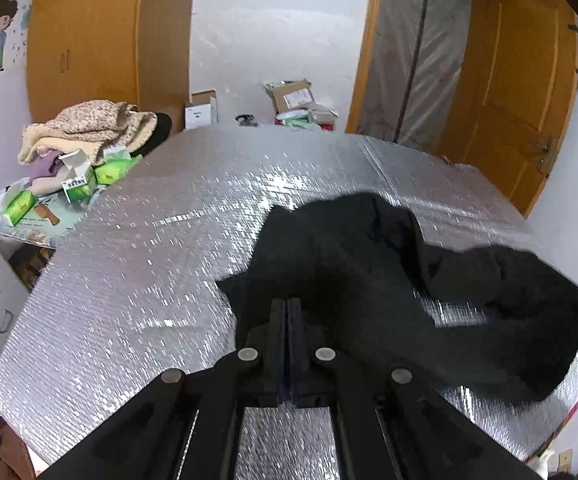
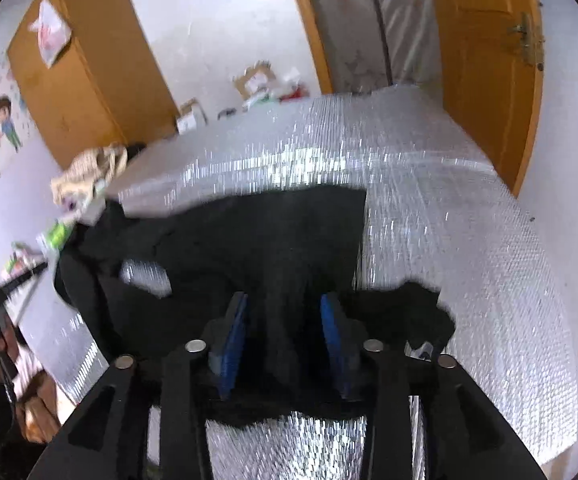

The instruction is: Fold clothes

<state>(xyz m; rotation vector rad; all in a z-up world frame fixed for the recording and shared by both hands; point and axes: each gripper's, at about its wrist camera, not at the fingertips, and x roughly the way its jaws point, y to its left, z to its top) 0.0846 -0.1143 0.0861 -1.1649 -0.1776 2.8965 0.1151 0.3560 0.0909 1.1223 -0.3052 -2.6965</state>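
Black garment (image 1: 389,280) — beige clothes pile (image 1: 89,128) aside

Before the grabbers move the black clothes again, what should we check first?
1. Left gripper pinching the black garment: cannot tell; its fingers are pressed together at the cloth's edge.
2. Right gripper around cloth: ok; open, with a bunch of fabric between its blue pads.
3. Garment lying flat: not ok; it is crumpled and bunched.
4. Bare room on the silver mat to spread it: ok.
5. Green boxes and the beige pile apart from the garment: ok.
6. Sharp view: not ok; the right wrist picture is blurred.
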